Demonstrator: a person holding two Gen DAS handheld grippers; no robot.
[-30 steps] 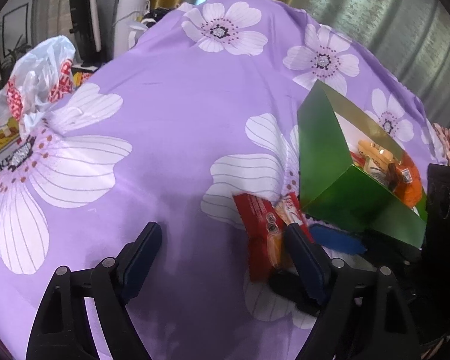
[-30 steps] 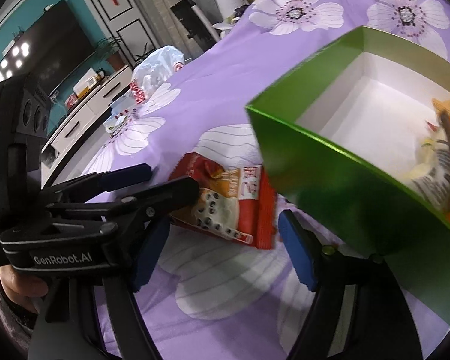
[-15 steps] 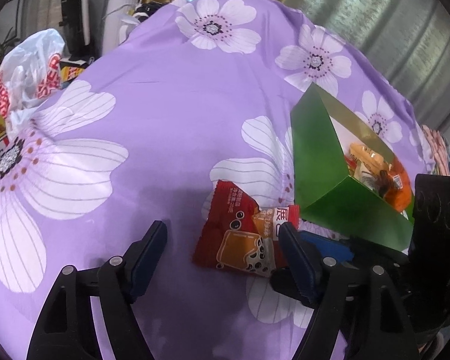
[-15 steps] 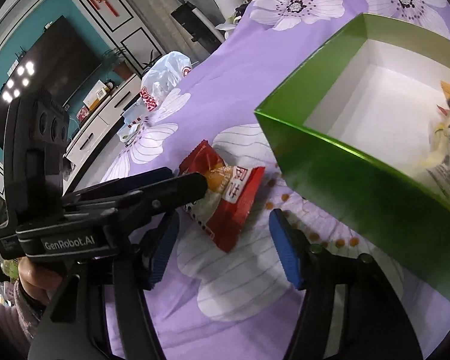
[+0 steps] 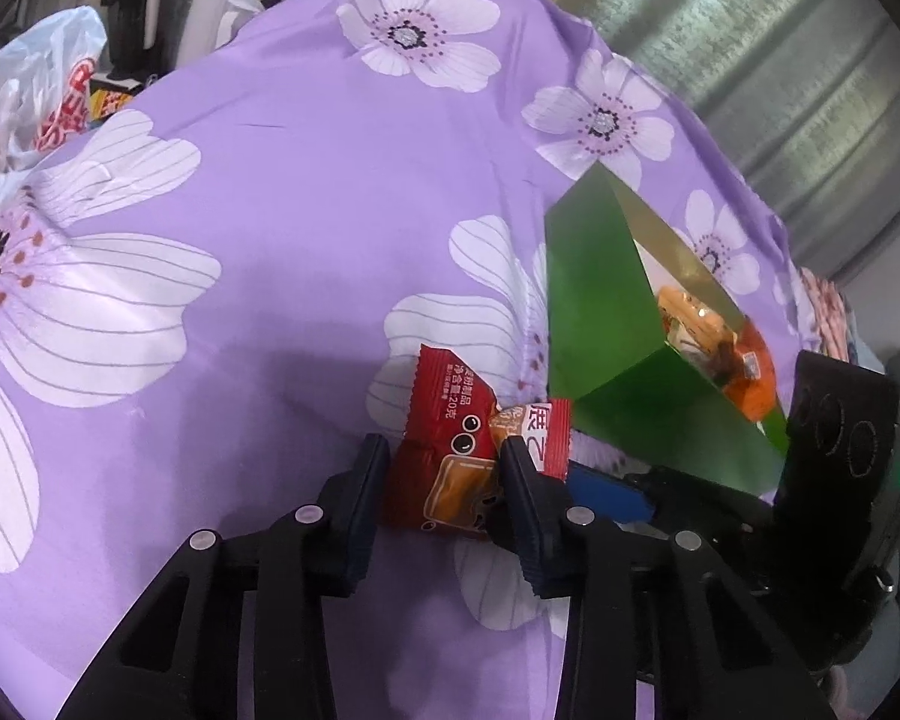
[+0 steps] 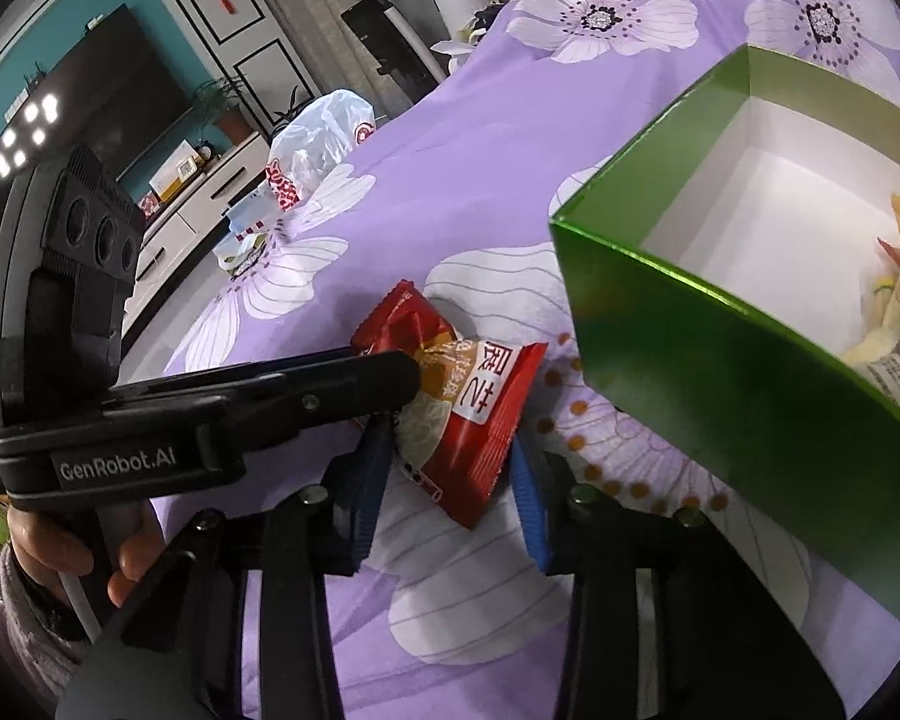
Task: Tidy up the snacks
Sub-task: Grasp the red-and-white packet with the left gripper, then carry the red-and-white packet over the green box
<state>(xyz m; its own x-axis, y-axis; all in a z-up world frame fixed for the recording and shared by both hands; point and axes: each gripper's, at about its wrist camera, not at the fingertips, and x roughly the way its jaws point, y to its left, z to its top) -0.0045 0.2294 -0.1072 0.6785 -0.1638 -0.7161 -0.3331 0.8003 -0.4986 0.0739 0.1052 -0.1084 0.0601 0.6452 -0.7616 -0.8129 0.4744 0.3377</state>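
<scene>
Both my grippers have narrowed since a second ago, and their jaws are closing around the red snack packet (image 5: 471, 450). My left gripper (image 5: 444, 462) pinches it; my right gripper (image 6: 450, 468) straddles its near end, pads not clearly touching. It lies on the purple flowered cloth (image 5: 306, 210), just left of the green box (image 6: 720, 384).

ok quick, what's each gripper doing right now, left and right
Left gripper: jaws closing, pads pinching the red snack packet.
Right gripper: jaws closing around the same packet; its right pad still shows a gap, so no grip.
</scene>
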